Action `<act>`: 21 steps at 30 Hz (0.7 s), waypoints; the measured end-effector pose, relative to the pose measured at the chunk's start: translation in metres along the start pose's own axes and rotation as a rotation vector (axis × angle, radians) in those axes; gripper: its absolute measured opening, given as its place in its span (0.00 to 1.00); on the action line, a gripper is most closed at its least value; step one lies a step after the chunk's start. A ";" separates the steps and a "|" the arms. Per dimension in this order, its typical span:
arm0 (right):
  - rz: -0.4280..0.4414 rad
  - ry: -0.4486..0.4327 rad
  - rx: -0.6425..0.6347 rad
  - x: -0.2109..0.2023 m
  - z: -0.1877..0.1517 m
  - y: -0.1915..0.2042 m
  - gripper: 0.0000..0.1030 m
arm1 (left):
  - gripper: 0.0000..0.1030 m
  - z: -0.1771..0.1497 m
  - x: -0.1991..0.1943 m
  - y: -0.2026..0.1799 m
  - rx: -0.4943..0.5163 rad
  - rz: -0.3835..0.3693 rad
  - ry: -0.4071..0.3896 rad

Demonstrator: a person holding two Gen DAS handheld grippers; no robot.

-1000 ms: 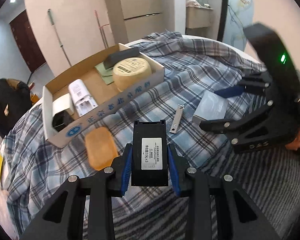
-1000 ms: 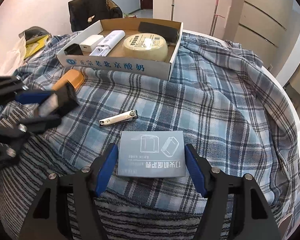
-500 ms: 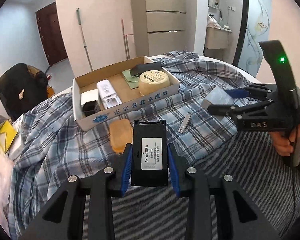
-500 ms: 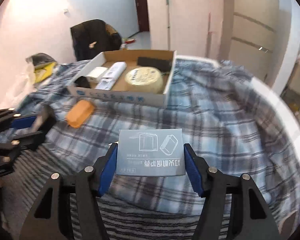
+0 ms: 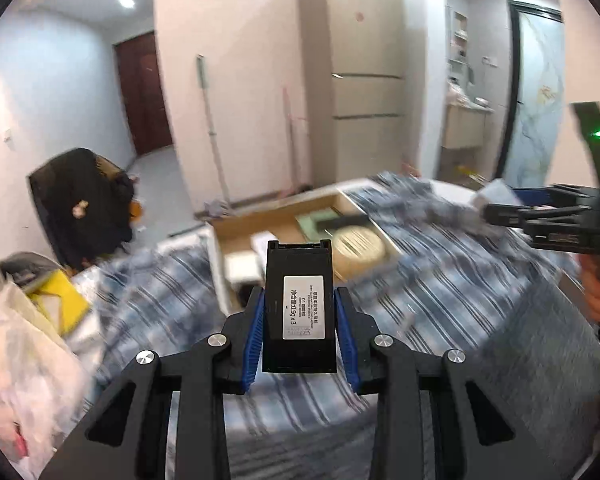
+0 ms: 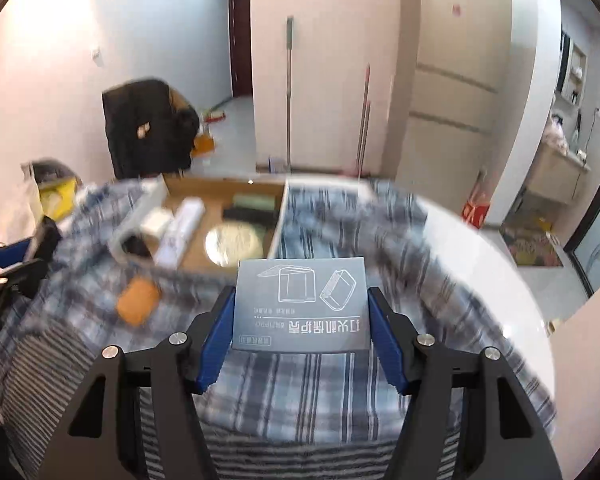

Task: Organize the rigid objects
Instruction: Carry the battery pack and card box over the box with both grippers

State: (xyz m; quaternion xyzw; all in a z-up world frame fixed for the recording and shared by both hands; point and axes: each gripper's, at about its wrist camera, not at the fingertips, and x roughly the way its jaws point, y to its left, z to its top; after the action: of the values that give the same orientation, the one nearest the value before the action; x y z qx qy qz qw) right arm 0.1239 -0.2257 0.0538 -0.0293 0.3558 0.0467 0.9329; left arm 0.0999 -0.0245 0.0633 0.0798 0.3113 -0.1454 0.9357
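Plaid blue cloth (image 6: pixel 324 380), spread over the table, blurred in both views. Grey striped fabric (image 6: pixel 32 364) lying at the near edge. Dark jacket (image 6: pixel 148 128) draped over what may be a chair (outline smeared). Yellow item (image 5: pixel 62 298) among pale plastic bags (image 5: pixel 18 364) at the left. Long-handled mop (image 6: pixel 289 92) leaning on the wall, a thinner red-tipped pole (image 6: pixel 363 120) beside it. Beige refrigerator (image 5: pixel 364 76). Dark brown door (image 5: pixel 142 94) down the hallway.
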 end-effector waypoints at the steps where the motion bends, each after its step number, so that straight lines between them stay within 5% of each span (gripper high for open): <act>1: 0.001 -0.009 0.008 -0.003 0.011 0.002 0.60 | 0.35 0.010 0.001 0.005 -0.021 0.009 -0.010; 4: 0.006 -0.027 0.030 -0.005 0.039 0.012 0.60 | 0.35 0.037 0.008 0.022 -0.101 0.013 -0.026; 8: 0.073 -0.050 0.088 0.007 0.074 0.027 0.60 | 0.35 0.075 0.018 0.045 -0.266 0.140 -0.104; 9: 0.081 -0.060 0.122 0.012 0.080 0.029 0.60 | 0.35 0.084 0.021 0.049 -0.292 0.110 -0.114; 11: 0.095 -0.086 0.193 0.021 0.092 0.034 0.60 | 0.35 0.098 0.030 0.056 -0.331 0.069 -0.133; 14: 0.121 -0.082 0.204 0.043 0.109 0.049 0.60 | 0.35 0.113 0.052 0.062 -0.304 0.135 -0.131; 16: 0.126 -0.077 0.211 0.059 0.120 0.054 0.60 | 0.35 0.114 0.074 0.067 -0.288 0.142 -0.096; 21: 0.107 -0.001 0.212 0.108 0.125 0.055 0.60 | 0.35 0.091 0.141 0.083 -0.287 0.006 0.049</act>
State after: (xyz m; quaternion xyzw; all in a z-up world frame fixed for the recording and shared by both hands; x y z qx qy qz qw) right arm 0.2812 -0.1533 0.0735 0.0885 0.3592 0.0587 0.9272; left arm 0.2850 0.0006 0.0546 -0.0502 0.3512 -0.0946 0.9302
